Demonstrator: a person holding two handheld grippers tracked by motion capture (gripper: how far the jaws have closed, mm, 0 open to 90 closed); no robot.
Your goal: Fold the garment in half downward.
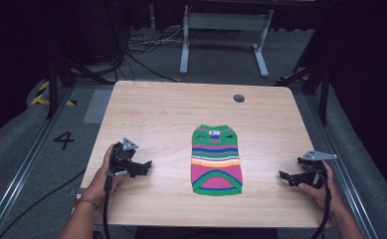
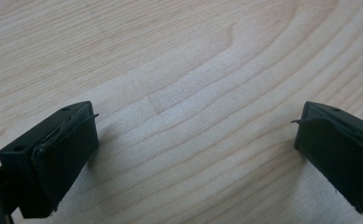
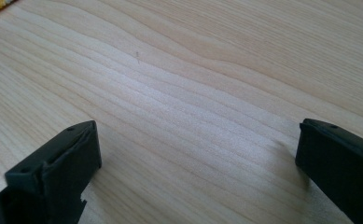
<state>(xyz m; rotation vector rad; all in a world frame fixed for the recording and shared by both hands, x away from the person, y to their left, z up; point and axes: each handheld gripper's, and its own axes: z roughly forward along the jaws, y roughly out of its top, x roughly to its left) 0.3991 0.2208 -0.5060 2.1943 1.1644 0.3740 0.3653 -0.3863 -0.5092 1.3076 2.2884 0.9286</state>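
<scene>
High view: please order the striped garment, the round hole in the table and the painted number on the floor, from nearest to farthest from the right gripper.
From the right gripper:
1. Striped garment, at the table's middle, to its left.
2. Round hole, near the table's far edge.
3. Painted number, on the floor beyond the table's left side.

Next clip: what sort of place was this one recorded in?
Probably a lab or data-collection studio, not a home: a bare wooden table stands on grey carpet amid dark drapes, loose cables and a floor marker "4". A person holds the left gripper and right gripper beside a striped knitted garment.
</scene>
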